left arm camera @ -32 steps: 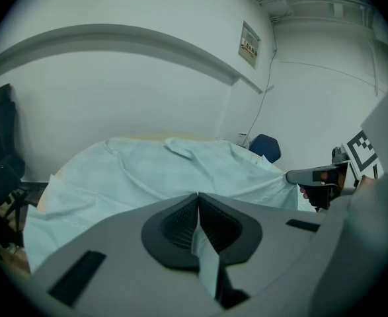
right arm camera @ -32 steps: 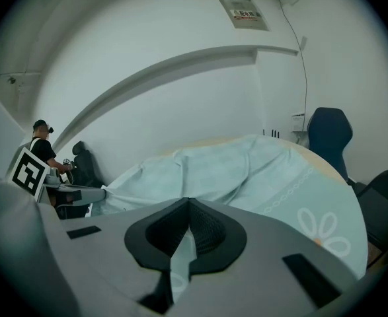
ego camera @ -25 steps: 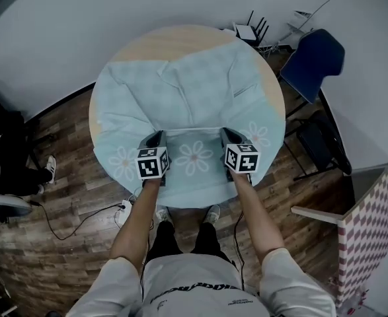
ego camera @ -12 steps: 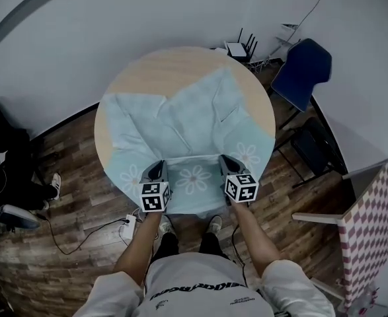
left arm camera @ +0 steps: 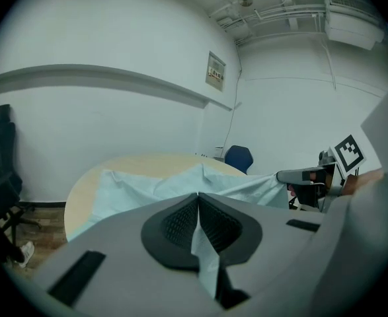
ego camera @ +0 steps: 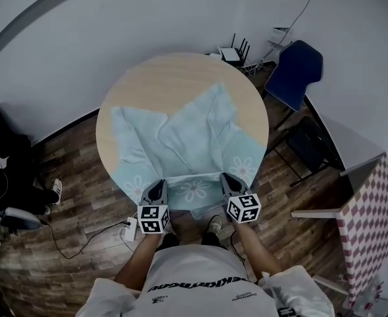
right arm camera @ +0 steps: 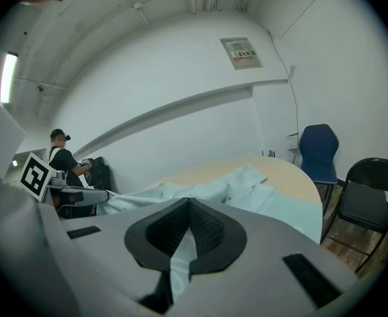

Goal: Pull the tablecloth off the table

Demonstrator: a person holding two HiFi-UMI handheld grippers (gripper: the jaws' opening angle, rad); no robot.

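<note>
The round table [ego camera: 174,74] has a pale wooden top. Its far half is bare. The light blue tablecloth [ego camera: 180,137] lies rumpled over the near half, with creases and raised folds. One pointed fold reaches toward the table's far right edge, and a corner lies flat near the left edge. The cloth's hem, printed with white flowers, hangs over the near edge of the table and is drawn taut in a band between the two grippers.

The left gripper [ego camera: 158,183] is just past the near edge of the table, left of the middle. Its jaws are pressed together on the hem, and a strip of blue cloth runs down between the black pads [left arm camera: 174,223]. The right gripper [ego camera: 225,177] is beside it, right of the middle. It is also clamped on the hem, with cloth caught between its pads [right arm camera: 210,233]. The two grippers are level with each other and apart, with a flower on the cloth between them. The person's forearms reach out to them from below in the head view.

A blue chair [ego camera: 298,71] stands beyond the table's right edge, and a black folding chair [ego camera: 309,147] stands nearer, also off to the right. A router [ego camera: 233,53] with upright antennas sits on the floor [ego camera: 68,197] by the wall behind the table. A white power strip [ego camera: 130,228] lies on the wood floor near the person's feet. In the right gripper view, another person [right arm camera: 65,164] is at the far left by the wall.
</note>
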